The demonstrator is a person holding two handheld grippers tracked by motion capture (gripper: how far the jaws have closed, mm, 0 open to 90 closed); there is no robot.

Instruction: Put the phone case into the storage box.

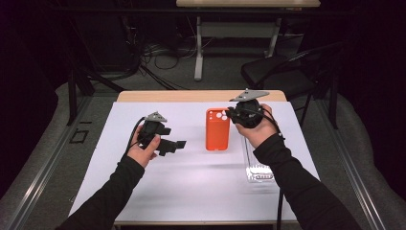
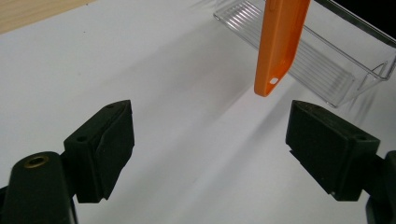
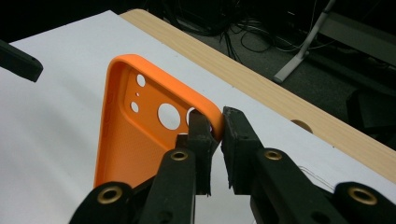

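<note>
While the right tool (image 3: 215,133) pinches the camera-hole corner of the orange phone case (image 3: 140,126) between its nearly shut jaws, the case hangs lifted off the white bench (image 1: 143,191), its lower end in the air. Behind it in the left tool's view lies a clear plastic tray (image 2: 322,65), which rests near the bench's right edge. Well apart to the left, the left tool (image 2: 210,140) is wide open and holds nothing.

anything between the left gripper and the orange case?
Nothing: bare white table cover between the open left gripper and the orange phone case, as the high view shows.
</note>
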